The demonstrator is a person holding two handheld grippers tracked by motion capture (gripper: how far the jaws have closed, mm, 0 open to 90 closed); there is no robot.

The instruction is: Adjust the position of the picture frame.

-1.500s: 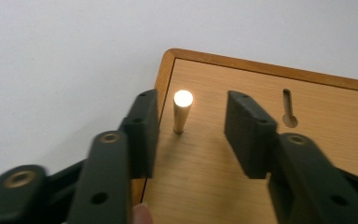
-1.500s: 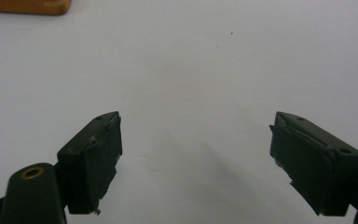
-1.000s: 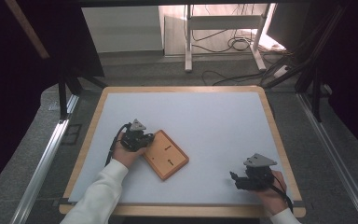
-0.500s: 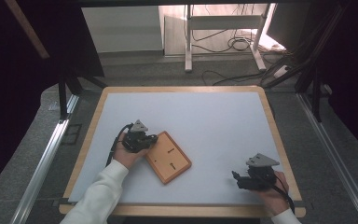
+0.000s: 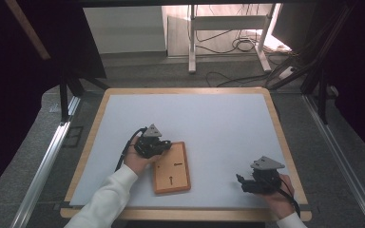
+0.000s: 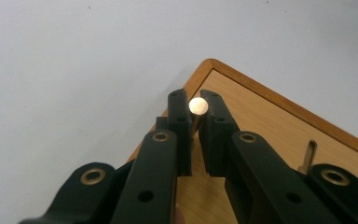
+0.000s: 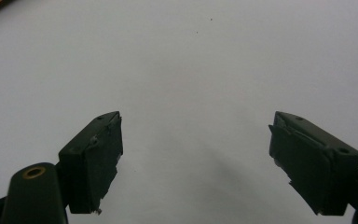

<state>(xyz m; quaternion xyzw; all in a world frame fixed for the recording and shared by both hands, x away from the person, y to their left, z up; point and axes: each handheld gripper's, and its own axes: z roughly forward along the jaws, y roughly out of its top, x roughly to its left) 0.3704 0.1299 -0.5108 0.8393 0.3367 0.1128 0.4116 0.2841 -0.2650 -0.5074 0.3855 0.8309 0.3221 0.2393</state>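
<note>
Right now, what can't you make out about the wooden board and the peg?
- High view: the marks on the wooden board are too small to identify.
- Left gripper view: the brass peg below its top is hidden by the left gripper fingers.
- Left gripper view: the board's far end is cut off by the frame edge.

Lab or test bay, not a home. White work table (image 5: 218, 123) with wood rim, centre frame, ringed by aluminium rails (image 5: 43, 166). Loose cables (image 5: 240, 45) on grey floor, top centre. Dark curtains (image 5: 9, 71) left and right.
</note>
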